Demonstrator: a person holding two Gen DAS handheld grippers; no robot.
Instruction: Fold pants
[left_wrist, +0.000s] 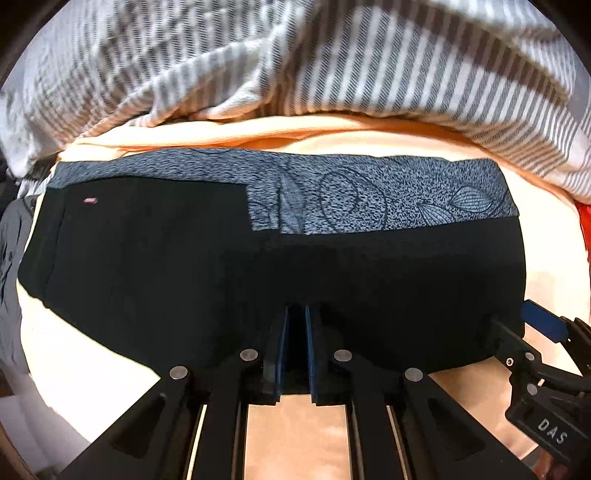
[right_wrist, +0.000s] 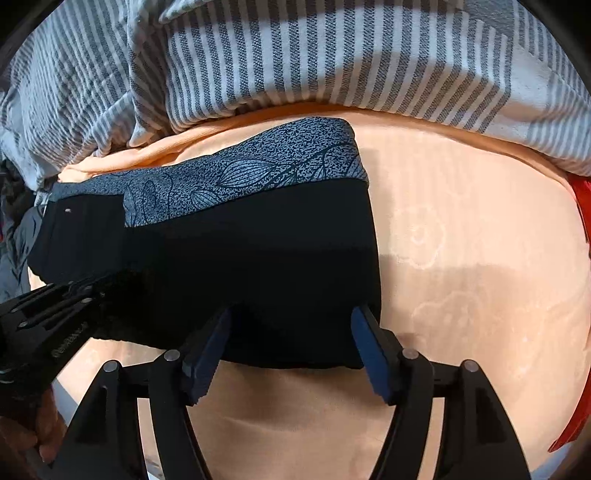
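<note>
Black folded pants with speckled grey leaf-print band (left_wrist: 258, 266) on peach fleece blanket (right_wrist: 461, 258) | left gripper (left_wrist: 296, 325) nearly closed at near edge | right gripper (right_wrist: 291, 325) spread wide at near edge

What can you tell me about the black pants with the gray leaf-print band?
The pants are dark, soft fabric, folded into a flat, compact rectangle on the peach blanket. A speckled gray band with leaf outlines runs along the far edge. The left tongs, nearly closed, meet the near edge; the right tongs, open, straddle the near right corner.
</note>
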